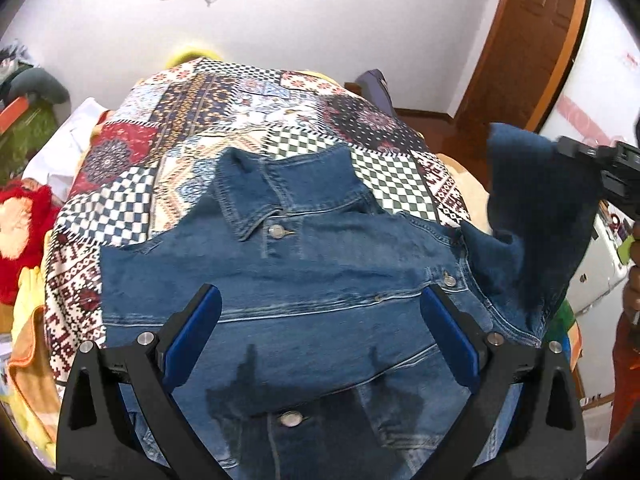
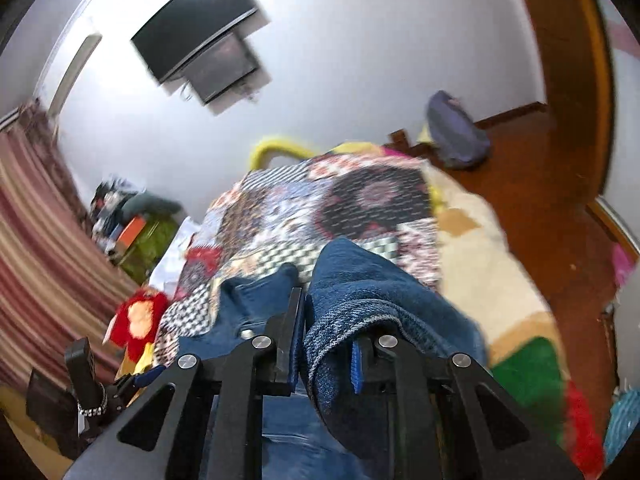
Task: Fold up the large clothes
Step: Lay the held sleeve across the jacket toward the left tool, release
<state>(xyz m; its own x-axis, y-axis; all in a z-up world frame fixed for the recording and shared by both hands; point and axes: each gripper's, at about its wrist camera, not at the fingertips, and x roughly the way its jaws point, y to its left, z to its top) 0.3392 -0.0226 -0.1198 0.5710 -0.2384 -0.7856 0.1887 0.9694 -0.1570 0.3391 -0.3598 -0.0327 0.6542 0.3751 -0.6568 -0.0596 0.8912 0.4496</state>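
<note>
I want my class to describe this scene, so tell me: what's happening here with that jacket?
A person holding two grippers is folding a blue denim jacket spread front-up on a patchwork-patterned bedspread. The right gripper has its jaws closed on one denim sleeve and holds it lifted off the bed at the jacket's side. The left gripper hovers over the jacket's chest with jaws wide open, holding nothing. The sleeve is not yet laid across the body.

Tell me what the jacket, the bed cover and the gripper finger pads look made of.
Jacket: blue denim, with visible twill, pale topstitching and metal buttons. Bed cover: thin printed woven cloth, probably cotton, in a flat patchwork print. Left gripper pads: matte blue, possibly rubber or plastic, on black fingers.
</note>
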